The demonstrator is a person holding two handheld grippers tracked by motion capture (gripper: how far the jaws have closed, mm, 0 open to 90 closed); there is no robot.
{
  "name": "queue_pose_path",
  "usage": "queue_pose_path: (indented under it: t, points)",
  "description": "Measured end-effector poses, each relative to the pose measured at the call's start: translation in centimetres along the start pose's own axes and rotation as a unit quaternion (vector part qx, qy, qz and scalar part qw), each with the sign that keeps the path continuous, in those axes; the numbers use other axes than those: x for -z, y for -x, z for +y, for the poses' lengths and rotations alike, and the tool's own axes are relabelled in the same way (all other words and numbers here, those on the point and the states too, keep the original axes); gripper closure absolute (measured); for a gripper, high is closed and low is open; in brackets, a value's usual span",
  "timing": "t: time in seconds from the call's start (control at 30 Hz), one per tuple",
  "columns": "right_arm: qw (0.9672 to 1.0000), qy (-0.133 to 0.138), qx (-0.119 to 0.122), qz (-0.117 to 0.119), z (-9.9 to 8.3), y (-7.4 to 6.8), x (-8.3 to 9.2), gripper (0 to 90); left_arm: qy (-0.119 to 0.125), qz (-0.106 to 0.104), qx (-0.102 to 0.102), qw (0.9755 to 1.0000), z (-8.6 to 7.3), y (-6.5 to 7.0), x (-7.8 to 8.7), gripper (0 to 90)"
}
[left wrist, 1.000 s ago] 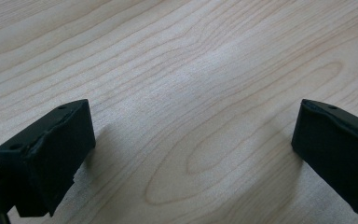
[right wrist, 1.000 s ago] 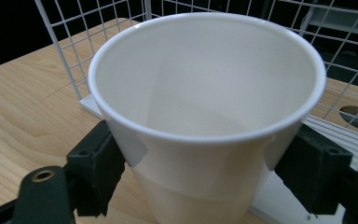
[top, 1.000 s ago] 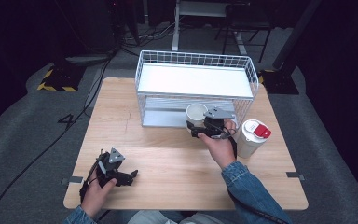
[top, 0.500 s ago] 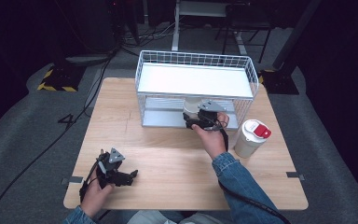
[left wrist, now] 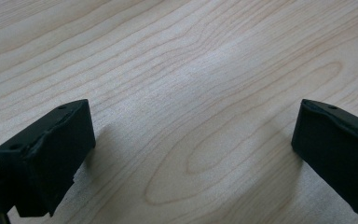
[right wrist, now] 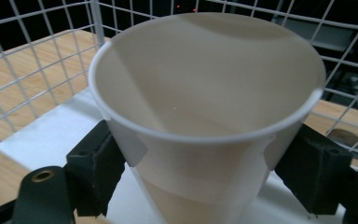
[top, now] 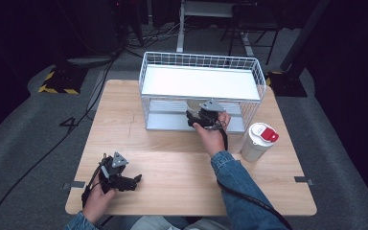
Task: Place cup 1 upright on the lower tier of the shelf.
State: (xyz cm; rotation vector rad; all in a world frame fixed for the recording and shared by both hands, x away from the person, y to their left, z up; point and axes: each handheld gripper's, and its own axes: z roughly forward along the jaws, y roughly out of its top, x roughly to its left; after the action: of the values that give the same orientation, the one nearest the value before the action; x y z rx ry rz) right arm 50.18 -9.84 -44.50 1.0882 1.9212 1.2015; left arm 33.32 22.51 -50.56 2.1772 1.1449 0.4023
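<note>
Right tool [top: 197, 114] is clamped on a white paper cup [right wrist: 205, 116], one black jaw on each side of the wall just under the rim; cup upright, mouth up, looks empty inside. In the high view the cup [top: 194, 105] sits at the open front of the white wire-mesh rack with a white shelf panel on top [top: 200, 82], which stands at the far middle of the light wooden desk [top: 172, 167]. The cup is entering the lower level, under the shelf panel.

Key relation: the cup's long axis is vertical, it is out ahead of the right hand, and the rack's lower floor lies just beyond and below it, toward the far edge. My read is that the next move is a short push inward and down to set the cup on the white floor sheet [right wrist: 42, 140], keeping the rim clear of the shelf above. The right hand is the near one by far.

Left tool [top: 124, 181] rests near the near-left corner of the desk, jaws wide apart with bare wood grain between them, holding nothing, well apart from the rack.

White plastic tub with a red-and-white lid [top: 258, 142] stands off the rack's right front corner, near the right edge. Any print on the lid label is too small to read; no writing visible on the cup.
</note>
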Motion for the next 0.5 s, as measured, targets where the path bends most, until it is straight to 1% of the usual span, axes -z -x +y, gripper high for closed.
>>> queue_pose_path:
  t: [0.1, 0.27, 0.33, 0.43, 0.5]
  points:
    - [1.0, 0.003, -0.005, -0.005, -0.2, 0.1, -0.6, 21.6, 0.0, 0.0, 0.001, 1.0, 0.0, 0.0, 0.0, 0.0]
    - [1.0, 0.001, -0.003, -0.008, -0.4, 0.1, -1.1, 21.6, 0.0, 0.0, 0.0, 1.0, 0.0, 0.0, 0.0, 0.0]
    - [0.9999, -0.001, -0.011, -0.008, -0.6, 0.1, -1.5, 21.6, 0.0, 0.0, 0.0, 1.0, 0.0, 0.0, 0.0, 0.0]
    - [0.9999, 0.006, -0.009, -0.012, -0.8, 0.0, -1.7, 21.6, 0.002, 0.002, 0.002, 1.0, 0.0, 0.0, 0.0, 0.0]
    - [0.9999, 0.006, -0.012, -0.007, -0.8, -0.1, -1.8, 21.6, 0.002, 0.002, 0.002, 1.0, 0.0, 0.0, 0.0, 0.1]
